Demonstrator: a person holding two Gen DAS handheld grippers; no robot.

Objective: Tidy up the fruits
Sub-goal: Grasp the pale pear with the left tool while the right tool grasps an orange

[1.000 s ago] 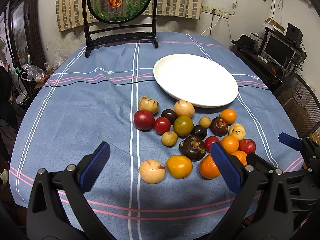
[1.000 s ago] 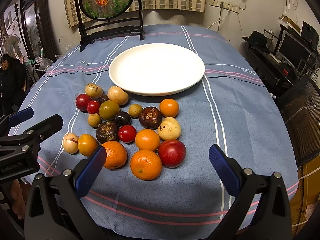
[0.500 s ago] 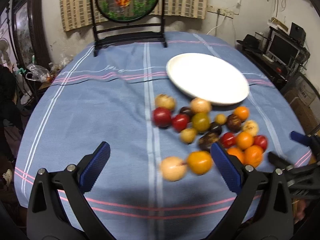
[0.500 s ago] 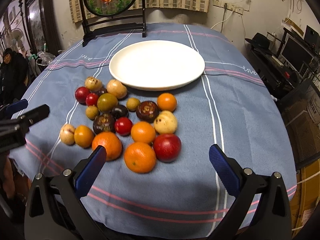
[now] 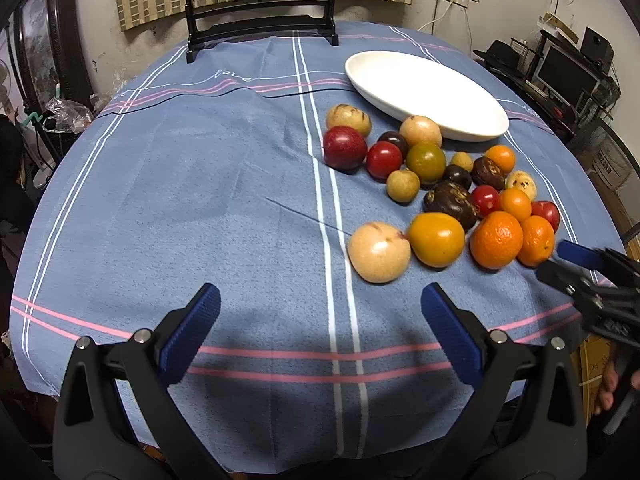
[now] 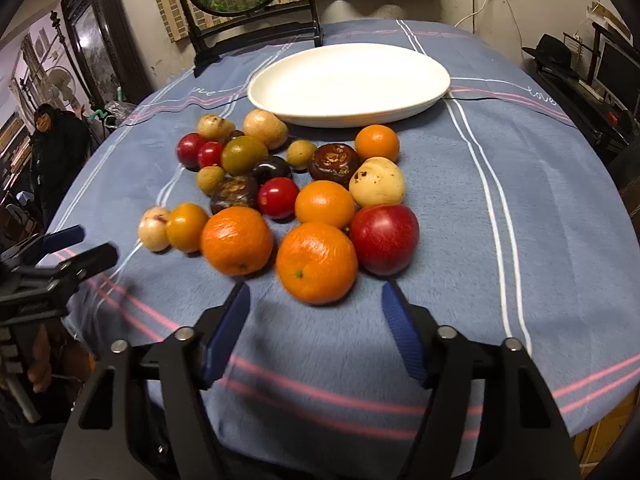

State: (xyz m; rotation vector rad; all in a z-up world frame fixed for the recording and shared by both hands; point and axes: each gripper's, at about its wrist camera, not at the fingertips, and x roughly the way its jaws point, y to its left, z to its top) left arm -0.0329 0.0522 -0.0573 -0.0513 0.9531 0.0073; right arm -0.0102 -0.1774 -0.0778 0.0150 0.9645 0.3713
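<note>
Plate (image 6: 348, 80) — white, empty, landmark. Fruits heaped just before it: nearest orange (image 6: 316, 263) firm, round, apt to roll — grip across its middle. Right gripper (image 6: 314, 330) half-closed, just narrowing, empty; left gripper (image 5: 316, 336) wide, empty.

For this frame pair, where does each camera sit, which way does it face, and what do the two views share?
Left wrist: on the left gripper, looking down across the tablecloth with the fruits to its right; its own open fingers show, plus the right gripper at the right edge.
Right wrist: on the right gripper, facing the near orange; its jaws have just been closing, nothing between them yet.
Shared: the white plate, the fruit cluster, the round screen behind.
</note>
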